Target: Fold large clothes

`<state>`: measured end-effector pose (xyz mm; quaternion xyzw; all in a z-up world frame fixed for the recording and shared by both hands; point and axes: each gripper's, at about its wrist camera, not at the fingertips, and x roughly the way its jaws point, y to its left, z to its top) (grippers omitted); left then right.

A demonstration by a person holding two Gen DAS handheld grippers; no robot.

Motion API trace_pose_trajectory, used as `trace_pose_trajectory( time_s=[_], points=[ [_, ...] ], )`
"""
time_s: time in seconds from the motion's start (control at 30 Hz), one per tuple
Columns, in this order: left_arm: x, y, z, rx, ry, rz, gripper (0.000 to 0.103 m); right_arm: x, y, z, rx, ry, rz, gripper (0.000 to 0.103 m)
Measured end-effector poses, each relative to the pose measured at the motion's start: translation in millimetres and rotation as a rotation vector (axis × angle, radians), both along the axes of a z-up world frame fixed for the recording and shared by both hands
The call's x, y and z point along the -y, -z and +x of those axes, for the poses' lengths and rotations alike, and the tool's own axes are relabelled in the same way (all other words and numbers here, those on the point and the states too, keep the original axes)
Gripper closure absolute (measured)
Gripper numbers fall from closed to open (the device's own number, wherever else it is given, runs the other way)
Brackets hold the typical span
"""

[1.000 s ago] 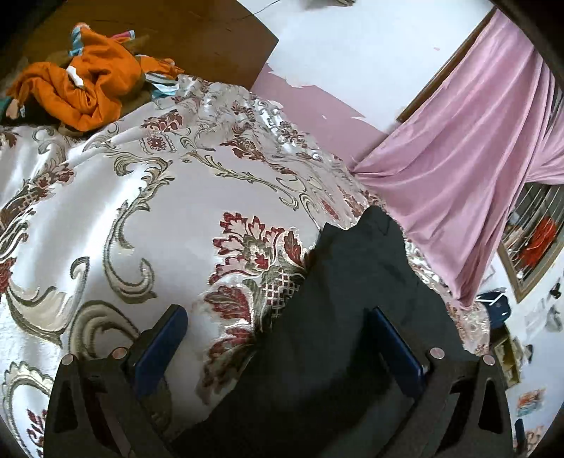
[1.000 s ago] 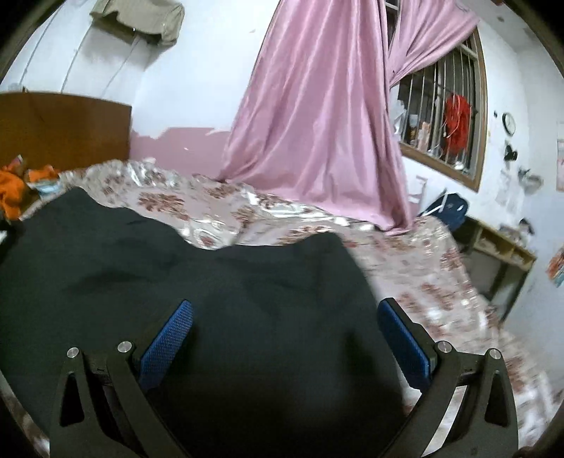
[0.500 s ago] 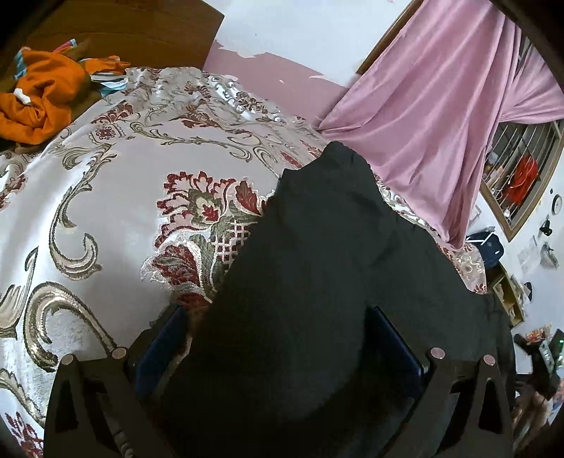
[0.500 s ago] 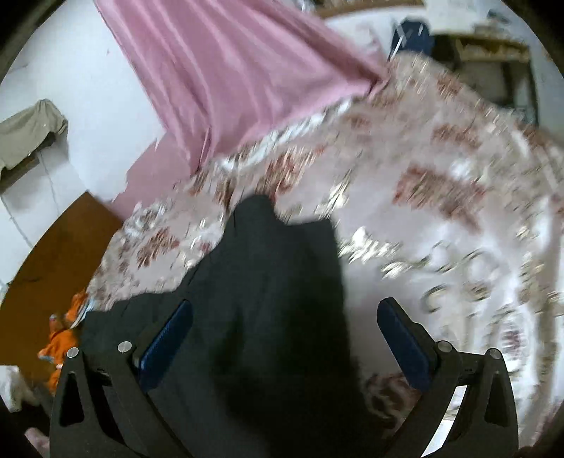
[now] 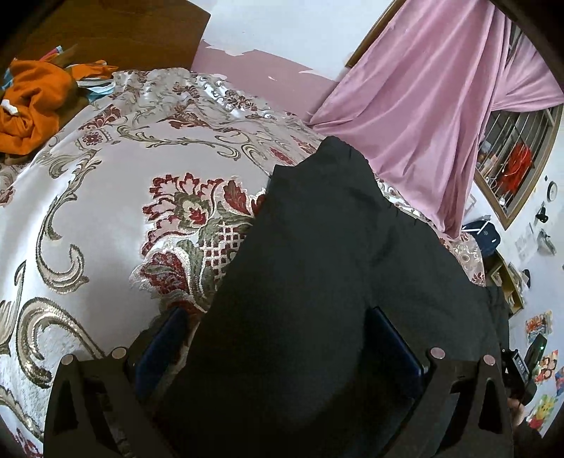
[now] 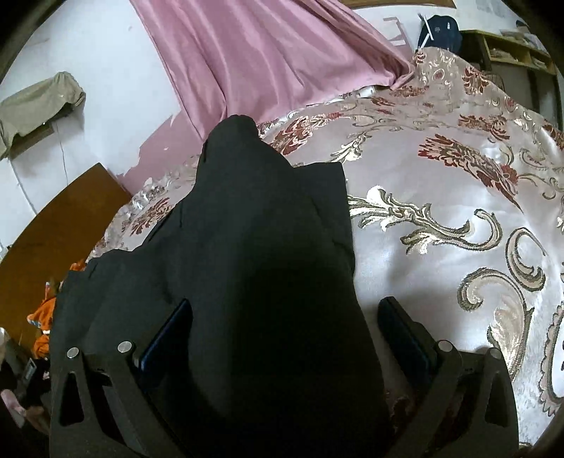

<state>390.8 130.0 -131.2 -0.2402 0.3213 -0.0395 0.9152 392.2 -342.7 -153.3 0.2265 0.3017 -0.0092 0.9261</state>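
Observation:
A large black garment (image 5: 317, 246) lies spread on a floral satin bedspread (image 5: 105, 211). In the left wrist view its left edge runs diagonally across the bed, and my left gripper (image 5: 276, 317) hangs open over that edge, dark cloth between the blue pads (image 5: 165, 338). Seen from the right wrist, the same black garment (image 6: 253, 229) ends in a straight right edge. My right gripper (image 6: 285, 304) is open above it, with its right pad (image 6: 402, 334) over bare bedspread (image 6: 440, 211). Whether the fingers touch the cloth cannot be told.
An orange garment (image 5: 31, 102) is heaped at the head of the bed by a wooden headboard (image 5: 123, 31). Pink curtains (image 5: 440, 105) hang along the bed's far side, under a barred window (image 5: 511, 155). A shelf unit (image 6: 511, 53) stands beyond the bed's corner.
Both grippers have moved onto the black garment. The left one shifted right so cloth fills its gap. The right one tipped down from facing the room to looking along the garment's right edge.

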Motion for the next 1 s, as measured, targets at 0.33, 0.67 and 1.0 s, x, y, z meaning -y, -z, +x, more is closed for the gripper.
trace_pose_trajectory(
  time_s=[0.33,0.67,1.0],
  points=[
    [4,-3,5,0.009,0.020,0.005,0.000,-2,7,-12,0.031,0.004,-0.007,0.001],
    [7,-2,6,0.021,0.016,0.009,0.000,-1,7,-13,0.031,0.004,-0.008,0.001],
    [11,-1,7,-0.028,0.146,-0.083,0.001,3,-4,-3,-0.142,-0.094,0.056,0.001]
  ],
)
